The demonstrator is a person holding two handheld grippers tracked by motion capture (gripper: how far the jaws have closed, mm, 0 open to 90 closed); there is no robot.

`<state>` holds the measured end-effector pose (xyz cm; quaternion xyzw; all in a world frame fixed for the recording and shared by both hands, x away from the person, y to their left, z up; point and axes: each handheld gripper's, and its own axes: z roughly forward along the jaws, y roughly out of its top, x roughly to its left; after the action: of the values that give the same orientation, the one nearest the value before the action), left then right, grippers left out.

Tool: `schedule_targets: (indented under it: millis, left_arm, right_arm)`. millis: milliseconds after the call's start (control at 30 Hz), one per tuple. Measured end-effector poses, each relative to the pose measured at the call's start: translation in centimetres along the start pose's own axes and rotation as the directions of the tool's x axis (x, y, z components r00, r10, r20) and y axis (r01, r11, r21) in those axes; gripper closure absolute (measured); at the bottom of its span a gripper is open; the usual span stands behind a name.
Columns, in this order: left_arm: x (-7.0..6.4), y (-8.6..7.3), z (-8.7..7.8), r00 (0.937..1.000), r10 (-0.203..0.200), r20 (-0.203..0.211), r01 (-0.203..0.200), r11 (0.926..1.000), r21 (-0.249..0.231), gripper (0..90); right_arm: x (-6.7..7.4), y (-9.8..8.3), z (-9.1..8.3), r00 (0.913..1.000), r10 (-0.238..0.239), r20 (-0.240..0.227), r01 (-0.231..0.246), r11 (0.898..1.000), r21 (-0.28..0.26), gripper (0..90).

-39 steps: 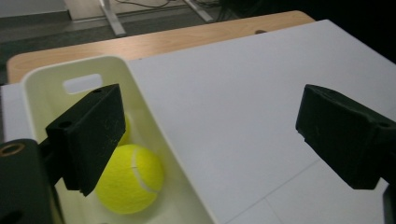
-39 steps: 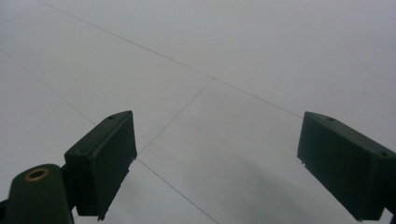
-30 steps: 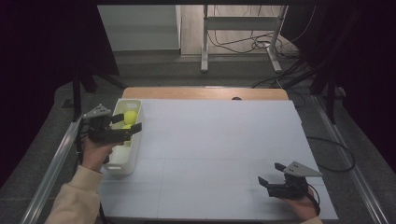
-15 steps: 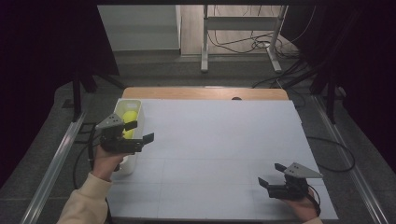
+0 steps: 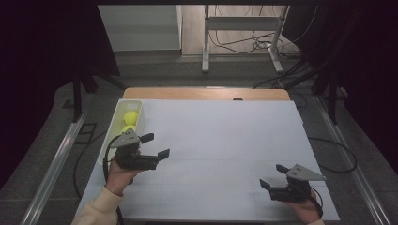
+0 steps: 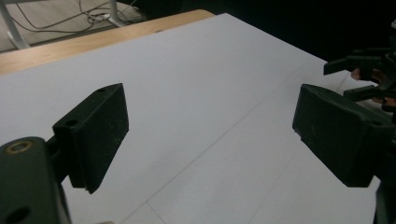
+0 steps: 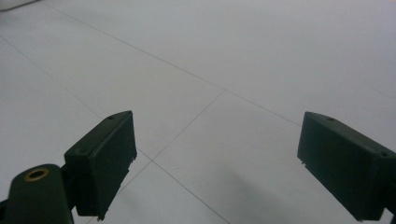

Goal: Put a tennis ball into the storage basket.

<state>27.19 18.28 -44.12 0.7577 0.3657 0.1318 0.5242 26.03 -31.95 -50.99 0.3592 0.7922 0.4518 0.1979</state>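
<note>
On the left edge of the white-topped bench (image 5: 220,140), a pale, long, translucent plastic tub (image 5: 116,123) holds two yellow-green tennis balls (image 5: 130,117), one behind the other along its length (the nearer one is partly hidden by the grey plate of the left tool). Just beside that tub, on its bench side, the left hand-held gripper (image 5: 155,146) hangs above the surface with its jaws spread wide and nothing between them; the left gripper view shows bare white sheet in the gap, with the other tool far off at the upper right. At the near right corner, the right hand-held gripper (image 5: 273,176) sits low over the bench, jaws likewise well apart and empty, looking out across faint seam lines in the sheet.

My judgement is that the balls are the work in hand. Such a ball should be light, with a fuzzy felt cover that gives the pads good friction, and springy, so a moderate squeeze will hold it without harm. Being round, it will squirt out if pinched off-centre, so the jaws ought to close across its widest part, coming from above to clear the tub walls. The tub itself looks thin and light and may slide or tip if a jaw catches its rim.
</note>
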Motion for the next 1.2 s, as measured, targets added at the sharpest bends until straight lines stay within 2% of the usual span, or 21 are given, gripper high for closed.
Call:
schedule_targets:
  millis: [233, 433, 500, 533, 867, 1200]
  left_arm:
    - [-1.4, -2.2, 1.3, 0.9993, -0.011, 0.037, 0.009, 0.9991, 0.042, 11.1]
    - [-1.8, -4.0, 1.8, 0.9992, -0.006, 0.040, 0.004, 0.9980, 0.063, 11.1]
    - [-1.8, -4.5, 1.7, 0.9993, -0.009, 0.037, 0.007, 0.9980, 0.063, 11.1]
    - [-1.8, -5.2, 1.6, 0.9993, -0.019, 0.033, 0.017, 0.9979, 0.062, 11.1]
    - [-1.0, -8.4, 0.7, 0.9998, -0.018, -0.007, 0.018, 0.9957, 0.091, 11.0]
    - [-0.5, -9.1, 0.9, 0.9996, 0.001, -0.027, 0.001, 0.9950, 0.100, 10.9]
  right_arm:
    - [0.3, 0.0, 0.0, 1.0000, -0.003, -0.007, 0.003, 1.000, 0.000, 11.7]
    - [0.3, 0.0, 0.1, 1.0000, -0.003, -0.006, 0.003, 1.000, 0.004, 11.7]
    - [0.3, -0.1, 0.1, 1.0000, -0.002, -0.007, 0.002, 1.000, 0.005, 11.7]
    - [0.4, -0.1, 0.1, 0.9999, -0.003, -0.012, 0.003, 1.000, 0.007, 11.7]
    - [0.7, -0.2, 0.2, 0.9990, -0.015, -0.041, 0.015, 1.000, 0.007, 11.7]
    - [0.7, -0.2, 0.4, 0.9983, -0.019, -0.055, 0.020, 1.000, 0.010, 11.7]
